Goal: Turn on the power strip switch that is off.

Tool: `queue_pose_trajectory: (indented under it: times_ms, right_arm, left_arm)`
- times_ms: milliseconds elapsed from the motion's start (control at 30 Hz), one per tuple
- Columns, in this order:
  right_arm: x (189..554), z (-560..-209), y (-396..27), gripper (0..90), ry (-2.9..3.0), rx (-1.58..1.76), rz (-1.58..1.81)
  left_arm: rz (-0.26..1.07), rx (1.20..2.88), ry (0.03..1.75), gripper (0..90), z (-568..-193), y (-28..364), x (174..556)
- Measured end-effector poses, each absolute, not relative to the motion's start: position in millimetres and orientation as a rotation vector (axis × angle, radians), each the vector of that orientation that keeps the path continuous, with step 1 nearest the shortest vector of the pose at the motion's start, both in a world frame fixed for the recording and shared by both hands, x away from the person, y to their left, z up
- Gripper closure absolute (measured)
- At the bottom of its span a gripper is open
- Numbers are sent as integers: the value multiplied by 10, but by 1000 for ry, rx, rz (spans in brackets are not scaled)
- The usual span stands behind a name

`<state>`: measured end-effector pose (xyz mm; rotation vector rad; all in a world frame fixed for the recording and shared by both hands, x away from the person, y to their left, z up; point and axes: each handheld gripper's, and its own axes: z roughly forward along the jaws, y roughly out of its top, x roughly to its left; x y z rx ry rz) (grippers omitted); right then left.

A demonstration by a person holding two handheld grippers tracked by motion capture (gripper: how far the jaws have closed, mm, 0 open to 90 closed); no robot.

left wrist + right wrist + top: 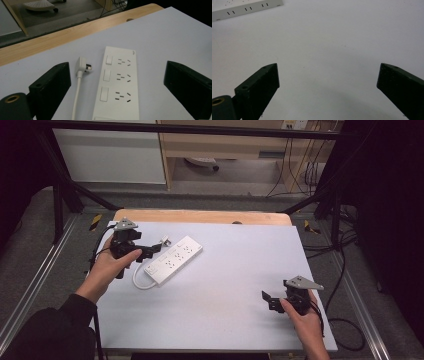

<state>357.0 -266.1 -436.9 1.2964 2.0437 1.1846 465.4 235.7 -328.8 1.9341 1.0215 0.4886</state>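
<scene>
Since the power strip (117, 85) lies flat near the table's (225, 320) far left, right under the wide-open, empty left gripper (150, 251), it's probably best grabbed across its narrow sides. Rigid, smooth plastic, so slipping is likely. The plug (82, 65) sits loose beside it on a floppy cord (76, 100). The right gripper (268, 299) is held open too, well apart, empty.

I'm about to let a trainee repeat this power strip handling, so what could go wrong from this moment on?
The left tool stands open right at the power strip, with the loose plug and its white cable between its jaws; closing now might catch the cable instead of the plug or strip. The strip lies loose on the white table, so a nudge could slide it. The right tool, open and far off, cannot readily steady it.
</scene>
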Motion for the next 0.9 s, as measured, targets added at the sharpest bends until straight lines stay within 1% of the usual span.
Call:
queue_pose_trajectory:
  times_ms: [167,333,700,900]
  right_arm:
    - [3570,-4363,-2652,47,2046,1285,1185]
    - [3578,-4365,-2652,46,2050,1286,1185]
    - [3587,-4357,-2645,44,2058,1286,1197]
    - [3590,-4356,-2644,42,2052,1292,1198]
  left_arm:
    - [494,1904,1046,75,-3301,2357,4779]
    - [512,1908,1055,75,-3291,2342,4913]
    - [504,1887,1056,72,-3253,2198,5156]
    - [530,1860,1048,74,-3259,2101,5260]
